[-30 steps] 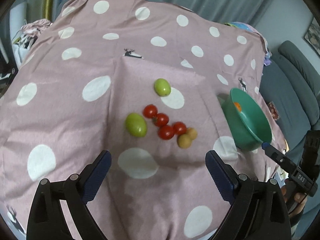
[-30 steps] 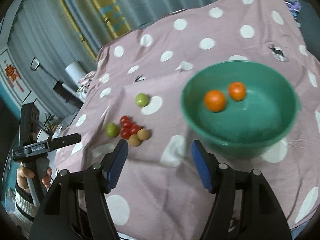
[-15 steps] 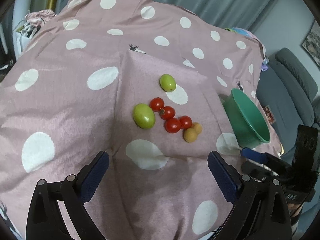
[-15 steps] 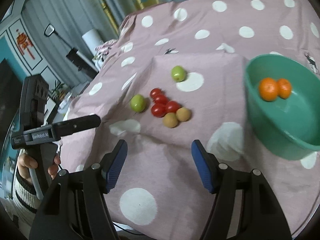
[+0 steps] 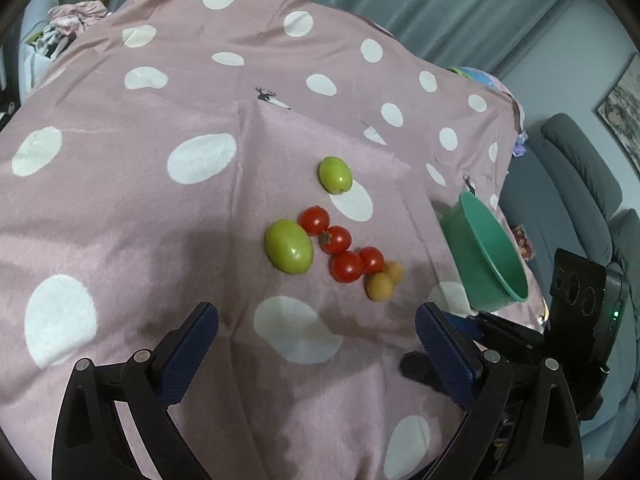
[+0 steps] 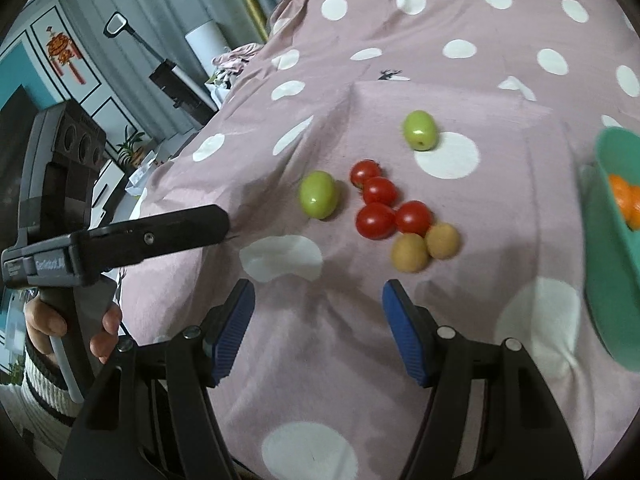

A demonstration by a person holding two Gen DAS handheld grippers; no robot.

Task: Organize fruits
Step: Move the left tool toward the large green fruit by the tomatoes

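Pink polka-dot cloth (image 5: 120, 208) is covering the whole work surface, with grey curtains hanging behind it.

From the tools outward: the left gripper (image 5: 316, 344) is hovering low over the cloth, its jaws having just been opening and now spread wide with nothing between them. The right gripper (image 6: 316, 320) is standing about half spread, equally empty, tilting down toward the fruit. In the right wrist view a person's hand (image 6: 72, 328) is clutching the left tool's handle at the left edge.

Just beyond both sets of jaws the fruit is lying in a loose cluster: four cherry tomatoes (image 6: 380, 204) touching one another in a chain, a large green fruit (image 5: 289, 251) just beside them on the left, two small tan fruits (image 6: 424, 246) pressing together at the chain's near right end, and a smaller green fruit (image 6: 419, 129) sitting apart, farther back at the rim of a white dot. To the right a green bowl (image 5: 492, 256) is resting on the cloth; oranges (image 6: 624, 200) are showing inside it.

Judging by this, some sorting is already done and both tools are approaching for the next pick. The next move is probably calling for lowering one gripper over a single fruit, likely the green one nearest the left tool or a tan one nearest the right, straddling it without nudging its neighbours, then closing gently since these round fruits would roll easily.
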